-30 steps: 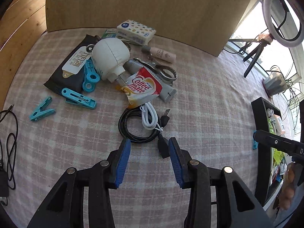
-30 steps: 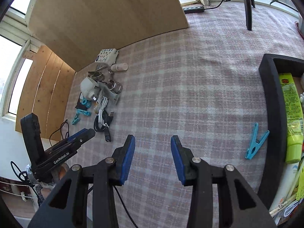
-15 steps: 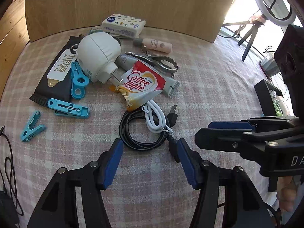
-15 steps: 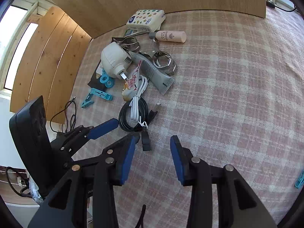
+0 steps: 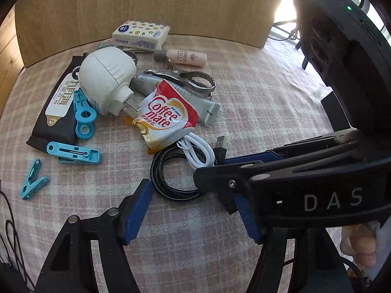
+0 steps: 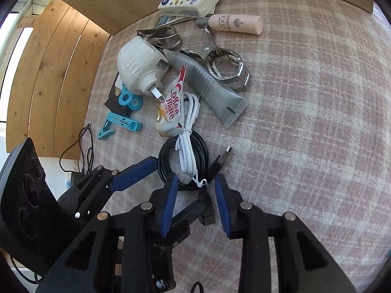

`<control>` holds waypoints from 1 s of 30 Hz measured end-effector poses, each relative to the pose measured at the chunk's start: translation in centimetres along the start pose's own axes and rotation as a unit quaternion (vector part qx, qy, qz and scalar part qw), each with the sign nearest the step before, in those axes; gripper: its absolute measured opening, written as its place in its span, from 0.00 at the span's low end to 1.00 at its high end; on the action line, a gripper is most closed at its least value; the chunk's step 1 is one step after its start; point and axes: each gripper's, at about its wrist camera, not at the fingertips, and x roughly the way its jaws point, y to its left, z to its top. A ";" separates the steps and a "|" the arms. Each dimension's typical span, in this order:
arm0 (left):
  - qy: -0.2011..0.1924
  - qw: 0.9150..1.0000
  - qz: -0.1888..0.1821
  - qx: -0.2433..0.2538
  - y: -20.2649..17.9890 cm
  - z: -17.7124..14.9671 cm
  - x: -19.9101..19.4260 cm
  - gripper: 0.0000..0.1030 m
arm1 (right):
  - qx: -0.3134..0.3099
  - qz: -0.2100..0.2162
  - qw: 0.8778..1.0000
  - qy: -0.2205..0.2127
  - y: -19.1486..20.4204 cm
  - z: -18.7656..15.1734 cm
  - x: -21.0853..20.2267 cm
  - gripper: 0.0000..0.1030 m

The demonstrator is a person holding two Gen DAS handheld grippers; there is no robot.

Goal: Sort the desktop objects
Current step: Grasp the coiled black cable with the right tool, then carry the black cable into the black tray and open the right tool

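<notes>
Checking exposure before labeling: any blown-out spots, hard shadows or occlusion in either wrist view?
Left wrist: window at top right is blown out; the right gripper blocks the right side, backlit and dark. Right wrist: sunlit cloth, crisp shadows under the tube; window strip at left edge clipped. Both views bend straight edges, fisheye.

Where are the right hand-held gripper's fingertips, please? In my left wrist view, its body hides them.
Observer: The right hand-held gripper is open, with a fingertip on either side of the near edge of the black cable coil.
Operator: Thank you. Is anything between its fingers yet?
Observer: It has gripped nothing. The cable's black plug lies on the cloth in the gap between them.
</notes>
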 end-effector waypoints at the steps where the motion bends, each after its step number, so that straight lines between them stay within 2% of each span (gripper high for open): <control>1: 0.000 1.000 -0.001 -0.002 0.0 0.0 0.0 0.64 | -0.002 -0.002 1.000 0.000 0.1 0.0 0.0 0.30; 6: 0.002 1.000 -0.005 0.004 -1.0 -0.5 0.3 0.64 | -0.004 -0.002 1.000 0.011 -0.1 -0.9 0.2 0.26; 14: 0.009 0.999 -0.027 0.019 -4.5 -2.2 0.2 0.64 | 0.019 -0.002 1.000 -0.011 -2.6 -4.3 -1.8 0.26; 22: 0.001 0.996 -0.057 0.070 -11.1 -3.0 -1.0 0.64 | 0.061 -0.006 0.996 -0.071 -6.7 -9.0 -7.3 0.26; 30: -0.005 0.985 -0.094 0.143 -19.4 -2.7 -2.0 0.64 | 0.115 -0.033 0.982 -0.144 -11.3 -14.4 -14.3 0.26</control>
